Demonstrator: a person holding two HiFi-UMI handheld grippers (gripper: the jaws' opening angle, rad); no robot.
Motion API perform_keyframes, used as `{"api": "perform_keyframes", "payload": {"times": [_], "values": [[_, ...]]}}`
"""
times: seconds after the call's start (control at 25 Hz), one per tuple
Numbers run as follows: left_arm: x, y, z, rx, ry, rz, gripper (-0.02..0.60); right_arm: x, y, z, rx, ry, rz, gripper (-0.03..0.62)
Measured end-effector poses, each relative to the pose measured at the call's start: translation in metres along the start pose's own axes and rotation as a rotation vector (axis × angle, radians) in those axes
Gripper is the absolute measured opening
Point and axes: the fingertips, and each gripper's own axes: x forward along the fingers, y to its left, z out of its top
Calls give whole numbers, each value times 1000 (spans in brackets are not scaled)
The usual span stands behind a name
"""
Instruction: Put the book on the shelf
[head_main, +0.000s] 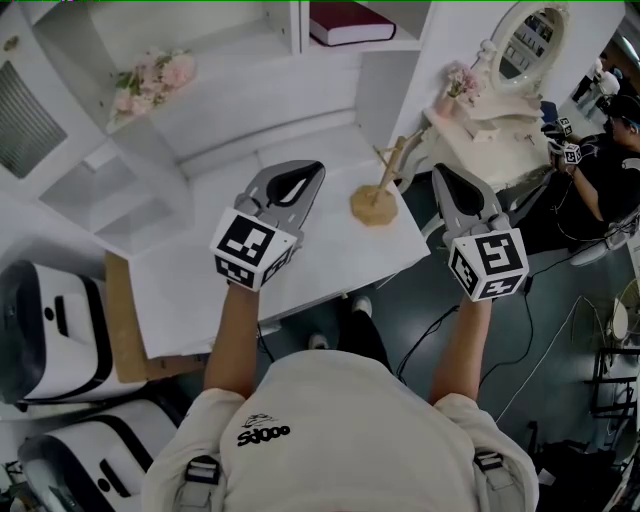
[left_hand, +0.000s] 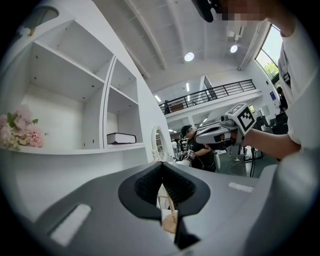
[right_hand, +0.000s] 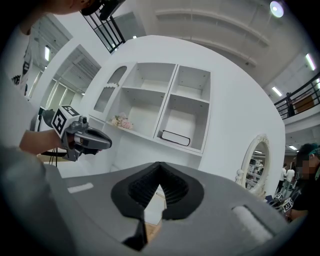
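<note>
A dark red book (head_main: 345, 22) lies flat in the lower right compartment of the white shelf unit (head_main: 300, 40), apart from both grippers. The left gripper view shows the book (left_hand: 121, 138) on its shelf board, and in the right gripper view the book (right_hand: 175, 138) sits in the same compartment. My left gripper (head_main: 313, 170) hovers over the white desk (head_main: 200, 290), shut with nothing in it. To its right, my right gripper (head_main: 441, 174) hangs past the desk's edge, also shut and empty. Both sets of jaws point toward the shelf.
A small wooden stand (head_main: 375, 200) sits on the desk between the grippers. Pink flowers (head_main: 150, 80) rest on the shelf's left ledge. An ornate white mirror (head_main: 528, 40) stands at the right, with another person (head_main: 610, 170) beyond it. White cases (head_main: 50, 320) lie on the floor at left.
</note>
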Motion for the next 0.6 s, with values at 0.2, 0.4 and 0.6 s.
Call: {"api": "perform_keyframes", "payload": {"times": [0.2,0.4,0.6], "values": [[3,2,-3,-1,8,-12,17,8,0,0,6,0,3,0],[5,9,-8,-12,10,-8,17,15,3,-3,7,6,14,2],[7,11,-9,-12,8,-13,17,20,2,-5,9,9,12,2]]}}
